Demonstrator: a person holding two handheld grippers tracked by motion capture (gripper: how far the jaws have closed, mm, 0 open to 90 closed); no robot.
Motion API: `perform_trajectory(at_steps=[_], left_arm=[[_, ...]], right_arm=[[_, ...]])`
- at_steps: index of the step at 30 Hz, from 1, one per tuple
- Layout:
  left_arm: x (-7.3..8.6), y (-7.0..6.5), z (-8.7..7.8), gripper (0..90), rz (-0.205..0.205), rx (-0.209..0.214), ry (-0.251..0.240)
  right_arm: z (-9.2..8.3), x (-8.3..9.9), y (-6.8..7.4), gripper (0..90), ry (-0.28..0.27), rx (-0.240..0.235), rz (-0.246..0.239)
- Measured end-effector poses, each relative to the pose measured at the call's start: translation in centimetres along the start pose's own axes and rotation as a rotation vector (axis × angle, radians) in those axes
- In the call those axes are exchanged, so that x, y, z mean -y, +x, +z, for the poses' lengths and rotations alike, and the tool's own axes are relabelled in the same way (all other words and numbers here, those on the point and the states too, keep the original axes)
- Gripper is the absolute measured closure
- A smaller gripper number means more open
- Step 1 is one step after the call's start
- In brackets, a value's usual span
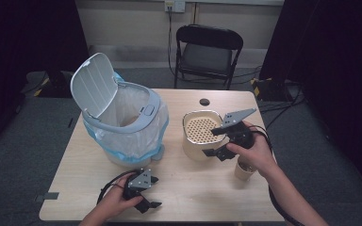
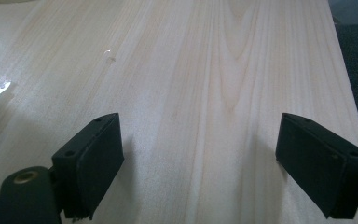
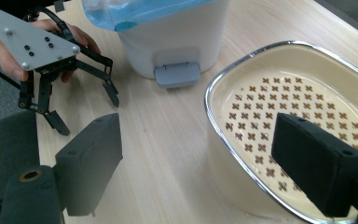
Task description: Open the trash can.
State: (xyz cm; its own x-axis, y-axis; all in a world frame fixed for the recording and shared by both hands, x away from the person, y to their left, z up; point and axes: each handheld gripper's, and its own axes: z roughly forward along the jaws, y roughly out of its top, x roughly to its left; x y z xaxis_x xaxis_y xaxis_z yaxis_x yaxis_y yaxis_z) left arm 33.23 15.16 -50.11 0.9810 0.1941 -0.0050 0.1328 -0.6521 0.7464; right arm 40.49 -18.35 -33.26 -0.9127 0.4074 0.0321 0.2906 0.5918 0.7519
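A cream container (image 1: pixel 194 149) with a perforated insert (image 3: pixel 284 107) stands right of the table's middle. My right gripper (image 1: pixel 213 142) is open and straddles its near wall. In the right gripper view one pad (image 3: pixel 314 163) hangs over the insert and the other stays outside above the table. A white pedal bin (image 1: pixel 122 127) with its lid up and a blue-white bag stands to the left. My left gripper (image 1: pixel 154 192) rests open and empty near the front edge, over bare wood (image 2: pixel 200 93). The left gripper (image 3: pixel 86 112) also appears in the right gripper view, apart from the bin.
A small paper cup (image 1: pixel 243 171) stands just under my right hand, near the table's right front. The bin's grey pedal (image 3: pixel 177 74) faces the container. A small black disc (image 1: pixel 204 101) lies at the table's back edge, and a folding chair (image 1: pixel 207 47) stands beyond.
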Motion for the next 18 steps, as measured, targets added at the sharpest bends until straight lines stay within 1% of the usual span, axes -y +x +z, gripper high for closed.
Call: perform_trajectory(at_steps=[1,3,4,5,7,10,15,18], left_arm=[[0.0,0.0,0.0,14.0,-0.001,-0.001,0.007],[0.0,0.0,0.0,13.7,-0.004,-0.001,0.002],[0.0,0.0,0.0,13.7,-0.004,-0.001,0.008],[0.0,0.0,0.0,13.6,-0.004,-0.001,0.003],[0.0,0.0,0.0,13.7,-0.003,-0.002,0.007],[0.0,-0.1,0.0,13.7,-0.010,0.002,0.003],[0.0,-0.1,0.0,13.6,-0.011,0.003,0.003],[0.0,-0.1,0.1,13.6,-0.011,0.003,0.001]], right_arm=[[-0.1,0.2,0.0,15.2,-0.003,0.002,0.001],[-0.3,0.6,-0.2,15.2,0.000,-0.001,0.005],[-0.4,0.8,-0.2,15.1,0.003,0.005,0.004],[-0.5,1.0,-0.2,15.1,0.001,0.009,0.006],[-0.6,1.3,-0.2,15.2,-0.002,0.009,0.010],[-0.9,1.9,-0.3,15.2,-0.006,0.027,0.012],[-1.8,3.0,-0.6,15.1,-0.028,0.050,0.028],[-2.5,3.7,-0.9,14.7,-0.048,0.054,0.039]])
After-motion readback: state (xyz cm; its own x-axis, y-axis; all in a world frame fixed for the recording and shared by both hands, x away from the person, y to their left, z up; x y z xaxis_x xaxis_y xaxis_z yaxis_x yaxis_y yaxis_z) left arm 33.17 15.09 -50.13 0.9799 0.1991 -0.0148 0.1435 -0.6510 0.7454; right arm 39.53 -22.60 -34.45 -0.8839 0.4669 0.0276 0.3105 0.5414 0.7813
